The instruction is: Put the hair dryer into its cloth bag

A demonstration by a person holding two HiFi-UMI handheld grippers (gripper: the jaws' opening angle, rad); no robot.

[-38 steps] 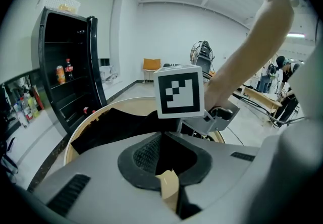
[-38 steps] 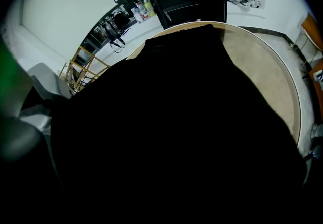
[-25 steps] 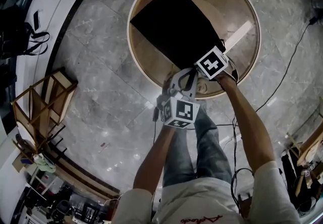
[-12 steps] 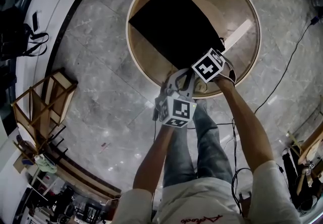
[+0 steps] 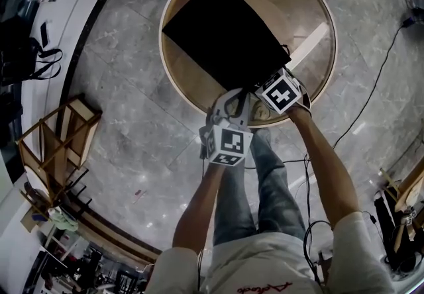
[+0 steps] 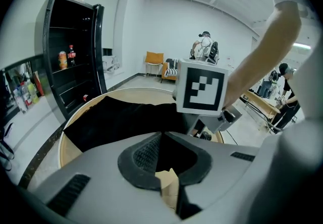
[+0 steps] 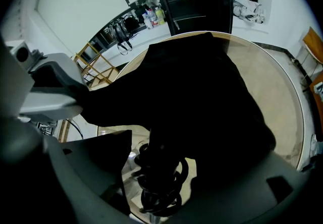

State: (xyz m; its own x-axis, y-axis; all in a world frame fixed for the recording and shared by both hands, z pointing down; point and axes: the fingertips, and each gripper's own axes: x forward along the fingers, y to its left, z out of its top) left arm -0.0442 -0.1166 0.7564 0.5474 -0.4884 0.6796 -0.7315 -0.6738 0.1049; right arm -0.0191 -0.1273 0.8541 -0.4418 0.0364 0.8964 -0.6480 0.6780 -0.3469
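The black cloth bag lies flat on the round wooden table, its mouth at the near edge. My left gripper is there, shut on the mouth's black hem. My right gripper is beside it under its marker cube. Its jaws are opening and stand wide. The hair dryer's black coiled cord hangs between them, and the pads do not press on it. The dryer's body is lost against the black cloth.
A pale strip lies on the table's right part. A wooden frame stands on the marble floor at left, and cables trail at right. A black shelf with bottles and people are beyond the table.
The right gripper's marker cube has tipped and shifted slightly at the bag's mouth. The left gripper has stayed where it was, and the bag has kept its place.
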